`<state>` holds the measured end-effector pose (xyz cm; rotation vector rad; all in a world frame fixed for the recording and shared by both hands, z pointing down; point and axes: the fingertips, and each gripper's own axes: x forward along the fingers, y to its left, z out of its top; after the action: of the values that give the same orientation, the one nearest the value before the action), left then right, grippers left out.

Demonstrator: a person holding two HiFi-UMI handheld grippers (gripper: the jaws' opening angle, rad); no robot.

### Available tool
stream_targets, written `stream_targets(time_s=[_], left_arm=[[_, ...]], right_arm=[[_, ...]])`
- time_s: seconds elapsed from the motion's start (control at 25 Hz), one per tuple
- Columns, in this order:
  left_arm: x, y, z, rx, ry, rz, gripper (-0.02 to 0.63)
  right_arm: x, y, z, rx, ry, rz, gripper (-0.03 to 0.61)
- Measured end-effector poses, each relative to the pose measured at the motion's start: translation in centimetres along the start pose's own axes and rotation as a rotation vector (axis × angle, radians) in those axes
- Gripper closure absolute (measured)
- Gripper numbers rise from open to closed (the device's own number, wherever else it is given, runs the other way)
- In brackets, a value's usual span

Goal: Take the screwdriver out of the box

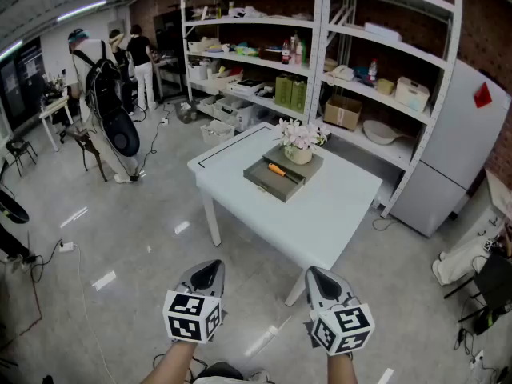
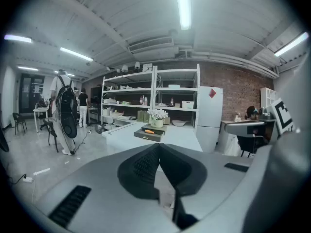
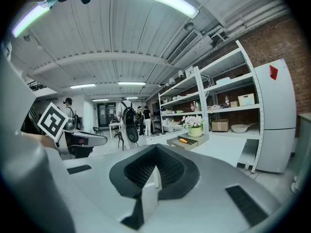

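An orange-handled screwdriver lies in the open drawer of a flat grey box on a white table; it also shows far ahead as the screwdriver and the screwdriver. A pot of white flowers stands on top of the box. My left gripper and right gripper are held low in front of the table, well short of the box. Both have their jaws together with nothing between them, as the left gripper and the right gripper show.
White shelving packed with boxes and bottles stands behind the table, with a white fridge to its right. People with backpacks stand at the back left near a small table and chairs. Cables lie on the shiny floor.
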<state>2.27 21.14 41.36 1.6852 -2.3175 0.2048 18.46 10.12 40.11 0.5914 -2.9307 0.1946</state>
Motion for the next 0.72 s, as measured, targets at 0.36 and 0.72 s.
stream_targets(time_s=[0.36, 0.72], left_arm=[[3.9, 0.7, 0.5, 0.007, 0.014, -0.014, 0.609], [10.8, 4.7, 1.9, 0.010, 0.018, -0.066, 0.607]], right_arm=[[2.0, -2.5, 0.4, -0.002, 0.003, -0.024, 0.574], [9.1, -4.4, 0.5, 0.009, 0.028, -0.060, 0.574]])
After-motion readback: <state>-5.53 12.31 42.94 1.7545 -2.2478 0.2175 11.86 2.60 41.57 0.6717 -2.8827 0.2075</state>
